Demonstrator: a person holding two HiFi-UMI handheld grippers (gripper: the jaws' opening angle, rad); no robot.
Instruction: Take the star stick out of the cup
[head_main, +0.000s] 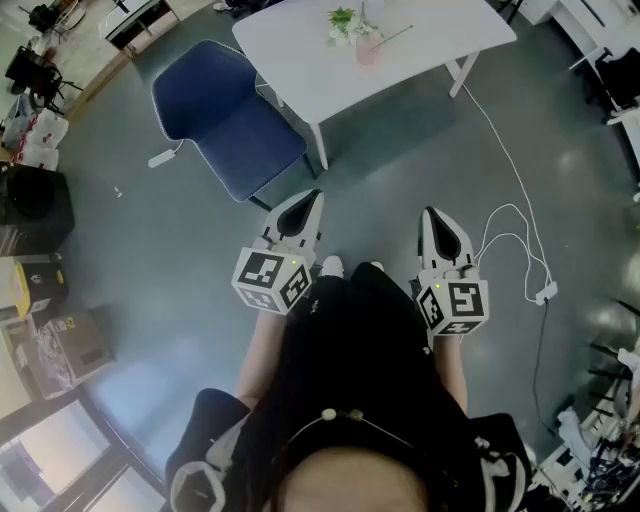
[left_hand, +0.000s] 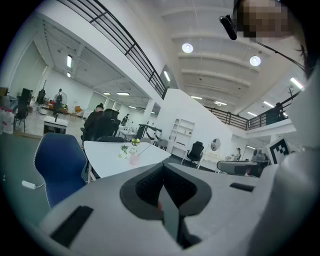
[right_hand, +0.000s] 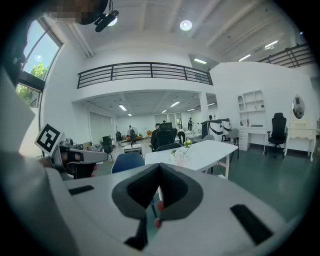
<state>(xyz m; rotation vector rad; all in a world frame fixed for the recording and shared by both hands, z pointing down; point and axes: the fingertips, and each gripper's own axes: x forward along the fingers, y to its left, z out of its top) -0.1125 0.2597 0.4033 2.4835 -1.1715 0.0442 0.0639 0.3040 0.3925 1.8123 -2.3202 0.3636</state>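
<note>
Both my grippers hang well short of the white table (head_main: 420, 70), with open floor between them and it. My left gripper (head_main: 308, 200) has its jaws pressed together on nothing, and my right gripper (head_main: 433, 216) is the same: jaws met, nothing between them. The pink cup (head_main: 367, 51) stands on the table near its middle, and the star stick (head_main: 393, 37) leans out of it toward the table's far right side. I cannot make out the star itself from here. White flowers (head_main: 343, 24) sit at the cup too, on the side away from the stick. The task has not begun, and I judge the next move is to close on the table and part one pair of jaws. The cup looks small and light, so a sideways pull on the stick could tip it or drag it across the table. The stick is thin and could slip from a shallow pinch. Jaws that go in wide could catch the flowers and lift them out as well. On the floor at the table's right runs a white cable (head_main: 512, 170) that I could snag. The blue chair (head_main: 225, 120) crowds the table's left.
</note>
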